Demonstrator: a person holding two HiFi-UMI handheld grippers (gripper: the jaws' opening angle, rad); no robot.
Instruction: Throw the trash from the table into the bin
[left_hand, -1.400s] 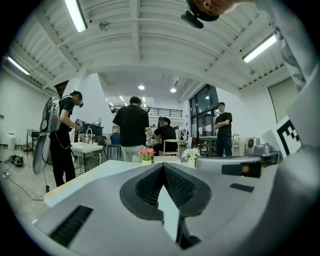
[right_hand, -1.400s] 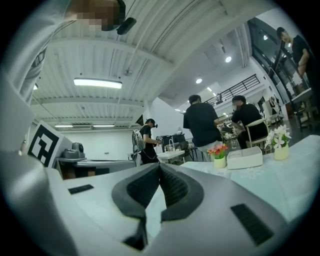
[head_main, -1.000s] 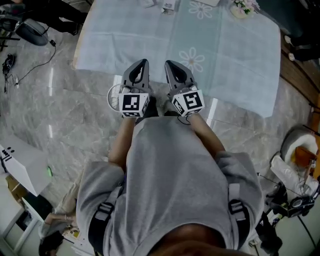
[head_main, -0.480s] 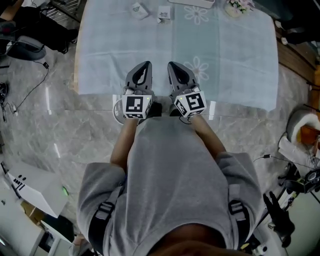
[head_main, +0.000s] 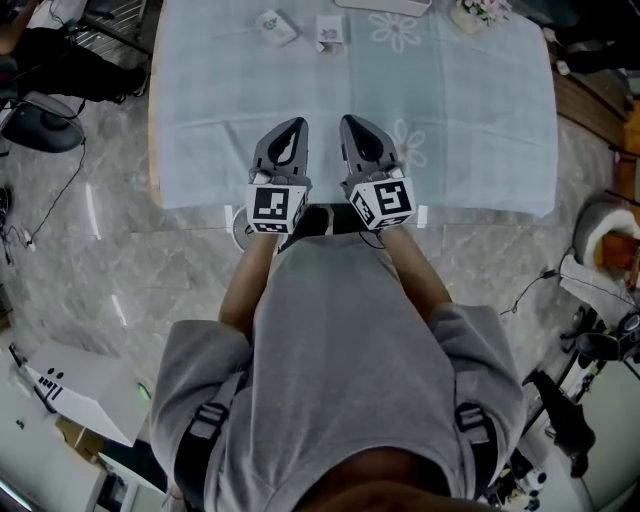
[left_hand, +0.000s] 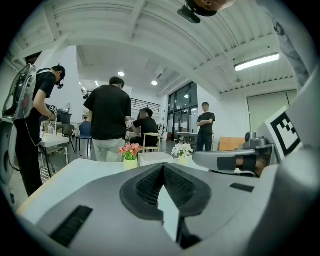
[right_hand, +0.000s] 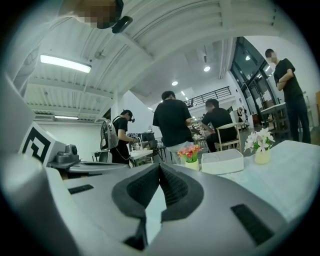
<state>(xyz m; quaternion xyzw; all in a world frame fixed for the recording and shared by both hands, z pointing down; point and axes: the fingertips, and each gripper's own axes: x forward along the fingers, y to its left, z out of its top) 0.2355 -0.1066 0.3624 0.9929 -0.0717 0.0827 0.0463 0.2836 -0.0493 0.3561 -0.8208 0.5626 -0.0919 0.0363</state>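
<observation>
Pointing across the table (head_main: 470, 130), left hand-held gripper (head_main: 292, 126) and right hand-held gripper (head_main: 353, 122), both closed, empty.

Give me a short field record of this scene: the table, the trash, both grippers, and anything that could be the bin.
table: pale blue-green checked tablecloth with flower prints
trash: crumpled white packet and small white box, side by side at the far end
left gripper: jaws together, empty, over the near table edge
right gripper: jaws together, empty, beside the left one
possible bin: white round mesh basket on the floor by the near edge, mostly hidden
other: pink flowers, white tray
</observation>
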